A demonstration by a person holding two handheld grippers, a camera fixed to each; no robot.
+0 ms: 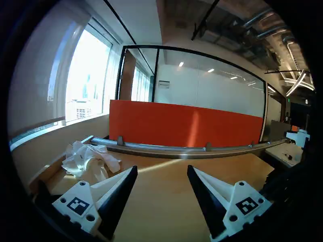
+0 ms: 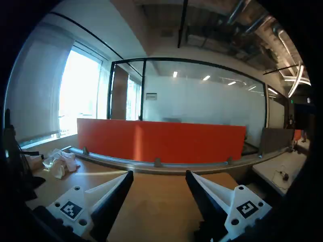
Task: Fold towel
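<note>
Hovering over the desk (image 1: 169, 205) in left gripper view, the left gripper (image 1: 161, 169) has its fingers wide apart w/ nothing btwn them. The towel (image 1: 89, 159) is a crumpled white heap at the desk's far-left side by the window, ahead & left of the fingertips, short of the orange divider (image 1: 185, 125).

Right gripper view: the right gripper (image 2: 159, 174) is also spread & empty, aimed at bare wood and the divider. The towel (image 2: 60, 162) sits well off to the left, near the desk edge.

Risks, as I judge them:
- Heap is bunched, corners hidden, so a pinch prob. takes several layers or the mid-bulge. It then won't spread flat & the fold goes lopsided.
- It lies close to the edge, so a nudge instead of a clean grab could push it off.
- Right gripper has to cross over and may bump the left one.
</note>
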